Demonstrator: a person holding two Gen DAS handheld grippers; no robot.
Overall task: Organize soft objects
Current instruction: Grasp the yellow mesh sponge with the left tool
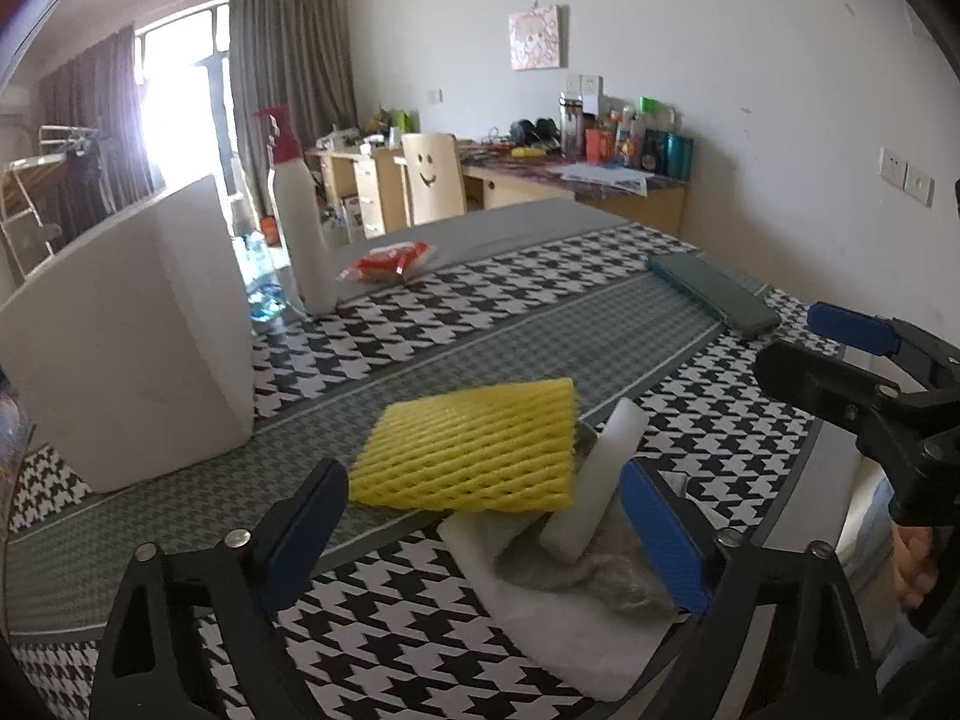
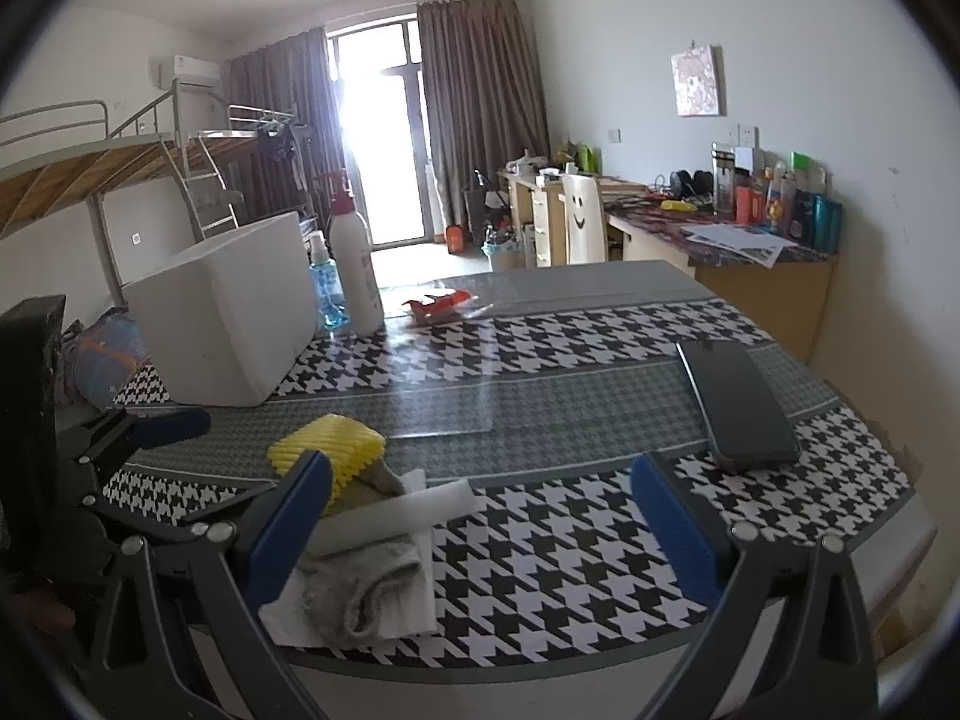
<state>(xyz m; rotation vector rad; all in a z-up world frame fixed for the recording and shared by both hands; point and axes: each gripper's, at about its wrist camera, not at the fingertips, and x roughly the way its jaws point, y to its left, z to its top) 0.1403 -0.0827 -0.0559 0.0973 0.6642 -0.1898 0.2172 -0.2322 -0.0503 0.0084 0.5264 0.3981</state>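
Right now the left gripper [image 1: 486, 534], with its black frame and blue pads, is hovering low over the table edge with its fingers spread wide and gripping nothing; between and just past them the soft things are lying in a small heap. A yellow foam mesh sleeve [image 1: 471, 447] is resting flat at the far side of the heap, its near edge overlapping a thin white foam sheet [image 1: 558, 624] spread on the cloth. A crumpled grey sock [image 1: 606, 570] is lying on that sheet, and a white foam roll [image 1: 600, 468] is leaning across the sock, touching the mesh sleeve's right edge. The right gripper [image 2: 483, 525] is holding just beside the heap on its right, also splayed open and empty, its left pad in front of the roll's end as that camera sees it. All of it is sitting on a table covered in black-and-white houndstooth cloth [image 1: 456, 300] with grey bands. Farther out to the left a white foam box [image 1: 132, 324] is standing upright, with a tall white spray bottle with a red trigger [image 1: 300, 222] just behind it and a red plastic packet [image 1: 390, 261] near the bottle. Well apart on the right a dark green flat case [image 2: 741, 405] is lying on the cloth.
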